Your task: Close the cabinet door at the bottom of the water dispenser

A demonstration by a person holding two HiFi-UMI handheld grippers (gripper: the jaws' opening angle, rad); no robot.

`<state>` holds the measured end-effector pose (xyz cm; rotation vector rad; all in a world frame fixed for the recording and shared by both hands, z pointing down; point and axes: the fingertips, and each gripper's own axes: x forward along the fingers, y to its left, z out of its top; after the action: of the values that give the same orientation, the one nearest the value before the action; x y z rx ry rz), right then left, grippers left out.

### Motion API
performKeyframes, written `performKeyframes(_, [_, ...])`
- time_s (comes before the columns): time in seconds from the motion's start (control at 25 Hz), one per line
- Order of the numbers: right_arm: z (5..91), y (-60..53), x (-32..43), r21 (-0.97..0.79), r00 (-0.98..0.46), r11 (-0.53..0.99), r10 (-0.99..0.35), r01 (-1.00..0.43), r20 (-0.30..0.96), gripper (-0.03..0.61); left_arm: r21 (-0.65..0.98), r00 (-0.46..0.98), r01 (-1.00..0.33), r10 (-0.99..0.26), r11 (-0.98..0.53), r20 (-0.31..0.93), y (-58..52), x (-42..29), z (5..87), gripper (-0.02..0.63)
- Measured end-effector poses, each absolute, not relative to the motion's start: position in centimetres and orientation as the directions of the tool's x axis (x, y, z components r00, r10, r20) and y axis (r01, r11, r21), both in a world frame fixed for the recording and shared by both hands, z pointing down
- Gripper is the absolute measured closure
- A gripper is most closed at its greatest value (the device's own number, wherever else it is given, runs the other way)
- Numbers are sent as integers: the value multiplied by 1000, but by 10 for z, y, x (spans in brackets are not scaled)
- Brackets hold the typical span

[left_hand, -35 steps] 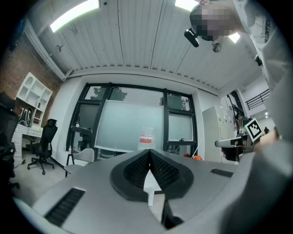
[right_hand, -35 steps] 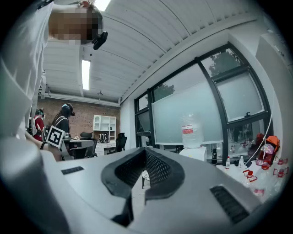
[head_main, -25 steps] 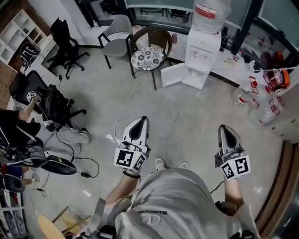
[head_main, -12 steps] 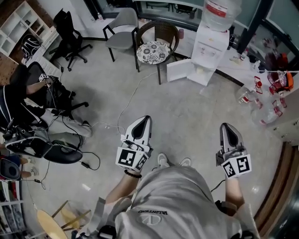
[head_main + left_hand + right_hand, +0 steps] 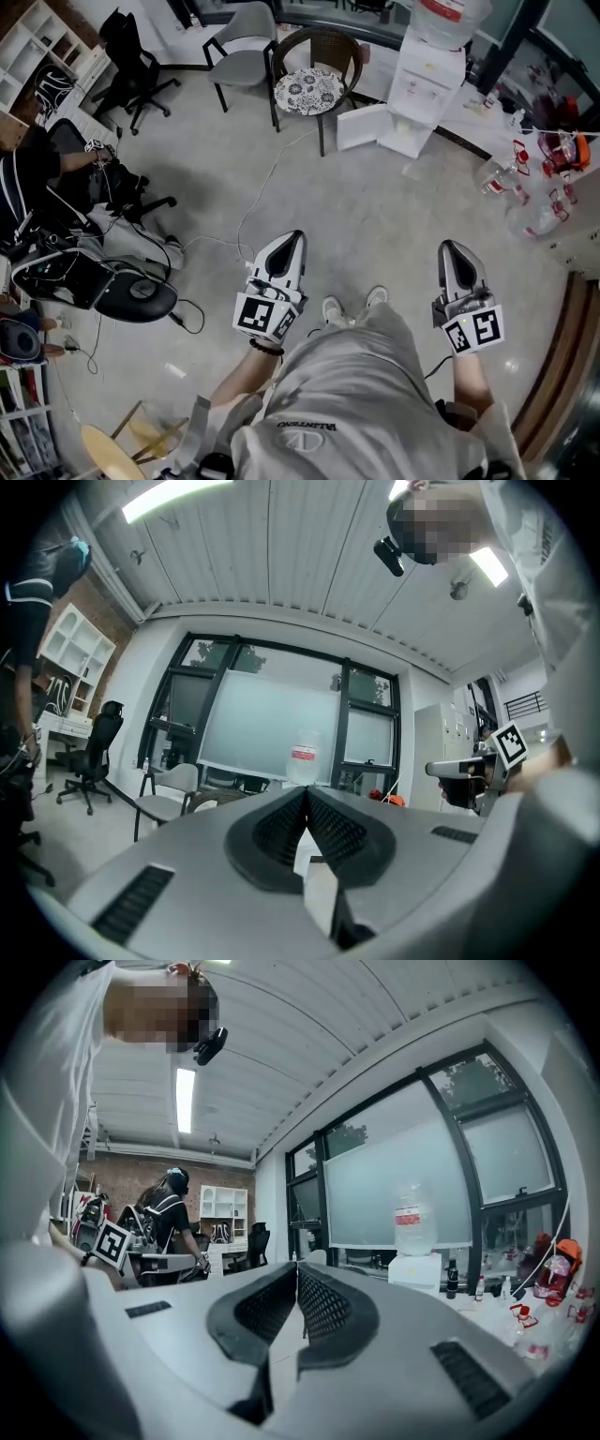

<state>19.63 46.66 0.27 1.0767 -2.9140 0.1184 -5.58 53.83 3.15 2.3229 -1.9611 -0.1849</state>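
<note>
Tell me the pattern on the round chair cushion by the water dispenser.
White with a dark floral print; the cushion shows best in the head view.

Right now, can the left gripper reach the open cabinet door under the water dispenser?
Probably not yet: the left gripper is well short of the cabinet door, with a stretch of floor between. Nothing seems to block the way.

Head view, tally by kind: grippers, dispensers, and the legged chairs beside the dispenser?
Grippers: 2 (left gripper, right gripper)
Dispenser: 1
Legged chairs: 2 (grey chair, wicker chair)
Total: 5
</note>
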Motion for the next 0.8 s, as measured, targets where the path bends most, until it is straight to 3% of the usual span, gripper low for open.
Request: performKeyframes(0.8, [3,422,187,-80,-772,768,-634,-636,49,561,158,161,-974,-987,-162,-21,502,-54,31,611])
